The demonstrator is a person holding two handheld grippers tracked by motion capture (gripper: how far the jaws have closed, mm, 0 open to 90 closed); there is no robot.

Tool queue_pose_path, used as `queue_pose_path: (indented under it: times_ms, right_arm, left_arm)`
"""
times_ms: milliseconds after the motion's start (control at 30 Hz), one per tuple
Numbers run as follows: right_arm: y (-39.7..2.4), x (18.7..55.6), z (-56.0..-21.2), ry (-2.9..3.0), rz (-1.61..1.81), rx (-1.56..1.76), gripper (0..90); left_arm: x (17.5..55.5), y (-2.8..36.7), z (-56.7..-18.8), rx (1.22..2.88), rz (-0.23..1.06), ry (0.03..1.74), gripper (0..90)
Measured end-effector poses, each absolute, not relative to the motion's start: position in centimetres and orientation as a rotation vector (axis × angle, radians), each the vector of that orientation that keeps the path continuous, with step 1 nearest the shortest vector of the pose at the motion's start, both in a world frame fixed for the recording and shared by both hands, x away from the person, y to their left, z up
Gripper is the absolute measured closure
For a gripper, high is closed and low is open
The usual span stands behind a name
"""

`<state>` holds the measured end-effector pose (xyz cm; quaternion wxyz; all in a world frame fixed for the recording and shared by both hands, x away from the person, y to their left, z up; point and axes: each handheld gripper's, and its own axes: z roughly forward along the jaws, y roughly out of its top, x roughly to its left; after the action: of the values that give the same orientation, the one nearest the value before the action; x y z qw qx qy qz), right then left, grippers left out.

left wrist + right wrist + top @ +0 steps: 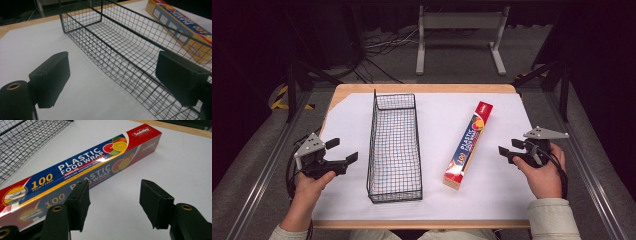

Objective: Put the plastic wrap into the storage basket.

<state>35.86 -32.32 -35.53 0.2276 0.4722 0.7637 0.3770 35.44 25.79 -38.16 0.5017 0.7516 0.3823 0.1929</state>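
Hovering beside plastic wrap box (82, 167)

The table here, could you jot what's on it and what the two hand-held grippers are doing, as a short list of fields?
surface: table under a white sheet
basket: black wire basket, empty, left of centre
box: plastic food wrap box, lying flat to the right of the basket, apart from it
left hand-held gripper: jaws apart, nothing between them, beside the basket
right hand-held gripper: jaws apart, pointing at the box, not touching it
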Motion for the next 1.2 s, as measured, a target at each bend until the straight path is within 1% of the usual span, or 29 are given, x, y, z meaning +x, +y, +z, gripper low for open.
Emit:
queue_pose_path:
  times_ms: [100, 233, 300, 367, 433, 500, 600, 667, 800, 833, 900, 933, 1033, 1100, 1200]
  right_arm:
    - [-31.7, 35.8, -35.2, 2.127, 1.061, 1.286, 47.3]
    - [-30.6, 35.5, -34.8, 2.154, 1.126, 1.264, 49.5]
    - [-30.0, 35.4, -34.4, 2.16, 1.146, 1.255, 52.8]
    - [-29.7, 35.5, -34.3, 2.161, 1.164, 1.249, 52.8]
    - [-28.9, 35.5, -33.8, 2.182, 1.206, 1.235, 54.7]
    - [-27.9, 35.5, -33.2, 2.222, 1.172, 1.181, 60.0]
    - [-26.4, 35.6, -32.4, 2.286, 1.159, 1.102, 65.7]
    - [-25.6, 35.7, -32.1, 2.305, 1.144, 1.072, 71.5]
    - [-24.5, 35.9, -31.6, 2.342, 1.139, 1.046, 76.0]
    - [-24.1, 36.0, -31.5, 2.358, 1.147, 1.027, 79.5]
    - [-23.5, 36.2, -31.4, 2.39, 1.153, 1.005, 83.2]
    - [-23.5, 36.2, -31.4, 2.39, 1.153, 1.005, 83.2]
    - [-22.4, 36.5, -31.4, 2.44, 1.159, 1.004, 87.5]
    - [-21.8, 36.8, -31.4, 2.452, 1.157, 1.006, 86.8]
    - [-21.1, 37.1, -31.5, 2.497, 1.201, 1.007, 88.9]
  left_arm:
    - [35.2, 25.6, -37.9, 1.826, 0.477, 0.918, 13.2]
    - [35.2, 25.5, -38.0, 1.831, 0.473, 0.92, 13.2]
    - [35.2, 25.5, -38.0, 1.831, 0.476, 0.916, 13.2]
    - [35.2, 25.5, -38.0, 1.83, 0.475, 0.916, 13.2]
    - [35.1, 25.6, -38.0, 1.824, 0.476, 0.914, 13.2]
    - [35.0, 25.6, -37.9, 1.82, 0.475, 0.912, 13.2]
    - [34.9, 25.7, -37.9, 1.827, 0.477, 0.912, 13.2]
    - [34.8, 25.6, -37.9, 1.82, 0.475, 0.917, 13.2]
    - [34.8, 25.5, -37.8, 1.828, 0.479, 0.91, 13.3]
    - [34.8, 25.5, -37.8, 1.829, 0.479, 0.909, 13.4]
    - [34.7, 25.6, -37.8, 1.829, 0.478, 0.91, 13.5]
    - [34.7, 25.6, -37.8, 1.829, 0.478, 0.91, 13.5]
    - [34.8, 25.6, -37.8, 1.824, 0.481, 0.915, 13.6]
    - [34.8, 25.6, -37.8, 1.826, 0.48, 0.918, 13.6]
    - [34.8, 25.6, -37.9, 1.828, 0.48, 0.919, 13.7]
